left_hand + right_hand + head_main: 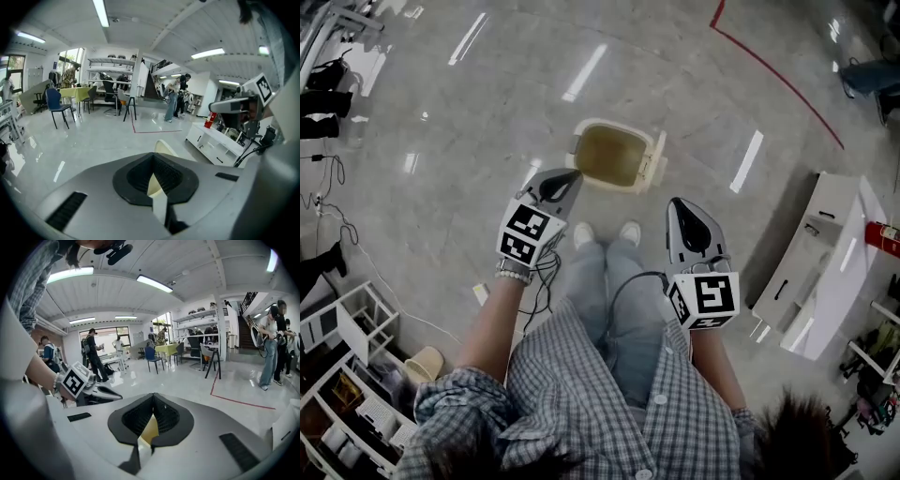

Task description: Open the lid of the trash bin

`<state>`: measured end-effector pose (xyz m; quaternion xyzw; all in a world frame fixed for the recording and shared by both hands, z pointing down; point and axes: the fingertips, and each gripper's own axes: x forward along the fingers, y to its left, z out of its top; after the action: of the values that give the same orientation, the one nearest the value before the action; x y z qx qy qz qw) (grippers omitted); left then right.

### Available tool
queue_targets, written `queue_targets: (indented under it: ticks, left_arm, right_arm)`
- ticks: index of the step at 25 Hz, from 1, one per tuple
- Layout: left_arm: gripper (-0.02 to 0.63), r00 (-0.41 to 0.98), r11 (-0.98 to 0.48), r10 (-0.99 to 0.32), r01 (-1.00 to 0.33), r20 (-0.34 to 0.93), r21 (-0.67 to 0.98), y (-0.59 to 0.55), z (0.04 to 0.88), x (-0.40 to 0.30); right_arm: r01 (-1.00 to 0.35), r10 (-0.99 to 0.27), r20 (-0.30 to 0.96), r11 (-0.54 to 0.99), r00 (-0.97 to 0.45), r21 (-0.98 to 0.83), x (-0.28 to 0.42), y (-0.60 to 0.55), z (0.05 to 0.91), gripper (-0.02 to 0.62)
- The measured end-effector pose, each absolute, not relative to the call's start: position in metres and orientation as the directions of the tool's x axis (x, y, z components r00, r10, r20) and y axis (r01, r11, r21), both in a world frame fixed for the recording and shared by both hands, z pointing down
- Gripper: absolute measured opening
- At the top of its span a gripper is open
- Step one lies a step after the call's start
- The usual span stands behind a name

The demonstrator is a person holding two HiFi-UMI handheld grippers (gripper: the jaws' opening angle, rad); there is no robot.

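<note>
Step in hand: approach, no contact yet. Trash bin on the floor, just ahead of the shoes; cream rim, olive-brown top. Lid position not readable from above.

Left tongs closed tip to tip, nothing between them, hovering near the bin's left corner. Right tongs closed too, empty, held back beside the right leg, apart from the bin.

Judged barely begun. Next move likely calls for lowering to the rim, finding the lid's free edge, then parting the tongs to pinch it or hooking under with a closed tip, and lifting about the hinge. Possible risk: bin sliding on the glossy floor
</note>
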<state>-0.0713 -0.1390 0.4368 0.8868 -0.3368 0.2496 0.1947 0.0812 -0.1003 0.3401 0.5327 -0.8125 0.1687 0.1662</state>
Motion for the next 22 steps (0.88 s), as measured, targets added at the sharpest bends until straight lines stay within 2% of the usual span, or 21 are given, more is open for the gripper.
queue_targets:
  ticks: [9, 22]
  left_arm:
    - [0.005, 0.672, -0.731, -0.551, -0.675, 0.495, 0.102, -0.120, 0.348, -0.075]
    - [0.005, 0.621, -0.658, -0.724, -0.753, 0.300, -0.028, -0.142, 0.230, -0.100]
  right_arm:
    - [-0.935, -0.877, 0.337, 0.354, -0.342, -0.026, 0.096, -0.113, 0.261, 0.018]
    - [-0.921, -0.906, 0.208, 0.387, -0.369, 0.049, 0.092, -0.127, 0.187, 0.018]
